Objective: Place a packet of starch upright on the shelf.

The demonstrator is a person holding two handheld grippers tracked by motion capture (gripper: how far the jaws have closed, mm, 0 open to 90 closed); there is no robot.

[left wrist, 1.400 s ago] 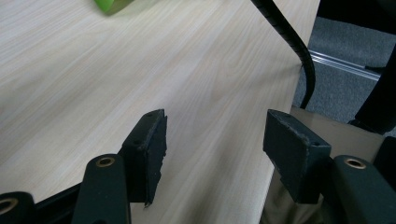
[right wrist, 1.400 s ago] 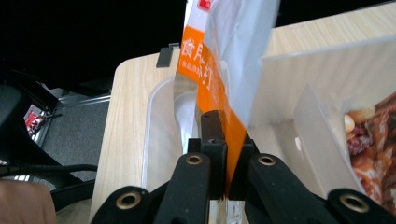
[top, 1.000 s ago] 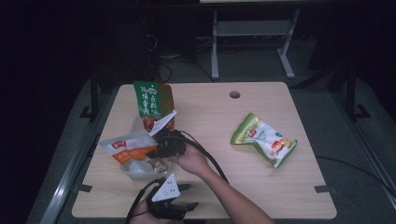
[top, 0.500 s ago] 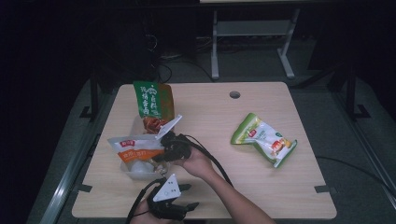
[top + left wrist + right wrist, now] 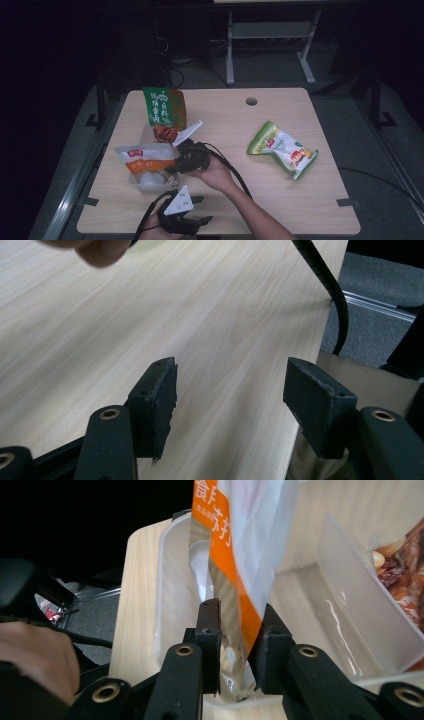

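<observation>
Orange-and-white pouch [image 5: 235,565]: stands upright in the near compartment of the clear plastic bin [image 5: 345,575] at the left of the bench [image 5: 300,200]; the high view shows it at [image 5: 145,159].
Handling: thin glossy film, probably light, soft and slippery; it will likely buckle or slide if squeezed at the bulging middle, and the contents may crush.
Where to hold: the flat lower edge or a sealed seam, where the film lies doubled.
Right gripper [image 5: 235,630]: its fingers [image 5: 209,630] have just been opening and now stand a little apart, with the pouch's lower edge between them; the right one looks to touch the film, the left one stands off it, so no firm pinch.
Left gripper [image 5: 230,395]: fingers wide apart and empty, low over the bench's near edge.
In the way: the bin's wall and divider hem the pouch in; a red-brown snack packet [image 5: 165,133] fills the next compartment.
Nearby: green packet [image 5: 162,106] upright behind the bin; green-and-white bag [image 5: 282,149] lies well apart at the right.
</observation>
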